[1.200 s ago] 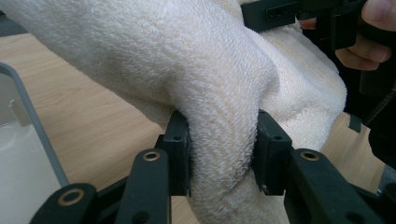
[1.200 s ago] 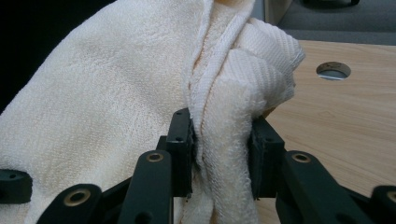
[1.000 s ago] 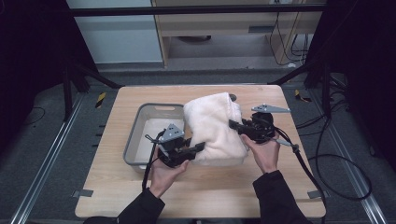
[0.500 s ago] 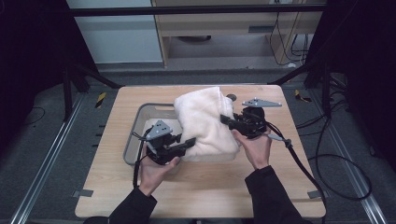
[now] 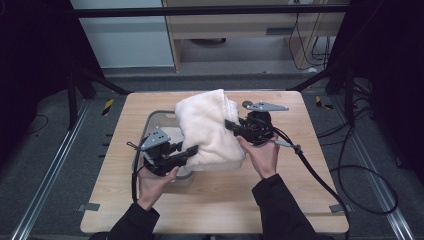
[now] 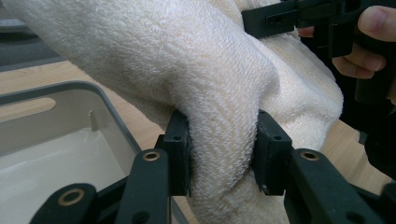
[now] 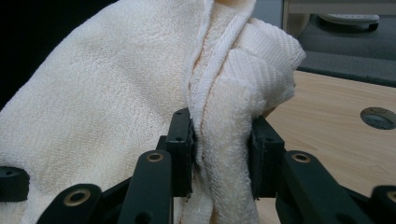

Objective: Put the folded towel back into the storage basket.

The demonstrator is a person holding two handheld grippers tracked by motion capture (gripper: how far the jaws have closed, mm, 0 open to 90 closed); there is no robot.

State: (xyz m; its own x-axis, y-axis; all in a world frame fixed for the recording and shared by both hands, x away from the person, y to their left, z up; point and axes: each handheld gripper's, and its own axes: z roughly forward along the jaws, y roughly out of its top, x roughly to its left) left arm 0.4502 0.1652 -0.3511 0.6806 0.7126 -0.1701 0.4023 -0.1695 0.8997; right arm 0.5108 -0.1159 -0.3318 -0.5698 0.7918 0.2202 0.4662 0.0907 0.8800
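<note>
One container on the surface (image 5: 300, 200): a grey tray (image 5: 152, 119), shallow with rounded corners, set left of centre. In the left gripper view its pale floor is bare in the part that shows; the rest of its inside is hidden behind the towel and the left gripper.

Towel (image 5: 210, 130): cream terry, bunched into a thick folded mass. It is held between the two grippers, over the tray's right side and the middle of the surface, its far end reaching toward the back edge. Whether its underside touches the tray rim or the wood cannot be told.

Left gripper (image 5: 192, 150): fingers (image 6: 180, 149) clamped on a fat fold at the towel's near-left end, the cloth bulging out between and above the pads. The tray wall lies just beside this grip.

Right gripper (image 5: 231, 125): fingers (image 7: 182, 140) clamped on a gathered, hemmed edge at the towel's right side. A round grey insert (image 7: 378, 117) sits in the wood beyond it.

Edges and room: the near strip of the surface is bare wood apart from the person's forearms; the right third is open except for the trailing cable (image 5: 310, 170), which runs off the right edge. A narrow bare band lies left of the tray. Dark frame posts flank the back corners.
</note>
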